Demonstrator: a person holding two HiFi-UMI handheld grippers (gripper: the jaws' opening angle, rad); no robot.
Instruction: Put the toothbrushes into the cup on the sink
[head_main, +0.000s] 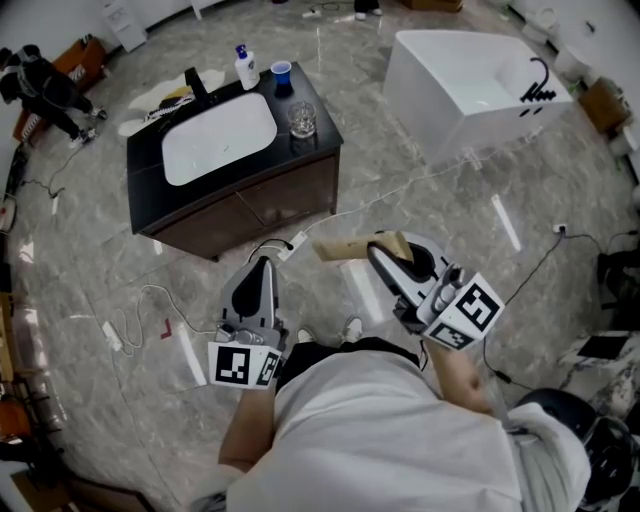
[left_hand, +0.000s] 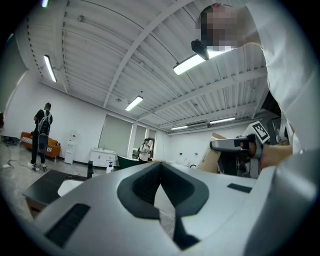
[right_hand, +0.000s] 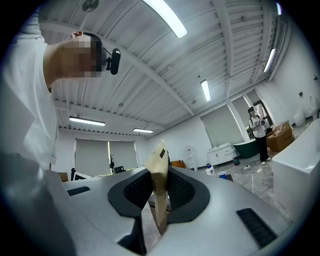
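Observation:
A black-topped sink cabinet (head_main: 310, 150) with a white basin (head_main: 218, 135) stands ahead on the marble floor. On its right side is a clear glass cup (head_main: 302, 119), with a blue cup (head_main: 282, 73) and a soap bottle (head_main: 245, 68) behind it. My right gripper (head_main: 380, 250) (right_hand: 159, 175) is held level, well short of the cabinet. It is shut on a flat tan cardboard packet (head_main: 335, 249) (right_hand: 158, 165) that sticks out past the jaws. My left gripper (head_main: 262, 262) (left_hand: 160, 165) is shut and empty, pointing toward the cabinet. No loose toothbrush shows.
A white bathtub (head_main: 470, 85) stands to the right of the cabinet. Cables and a power strip (head_main: 297, 243) lie on the floor between me and the cabinet. A person (head_main: 45, 90) is at the far left, another (right_hand: 257, 132) farther back.

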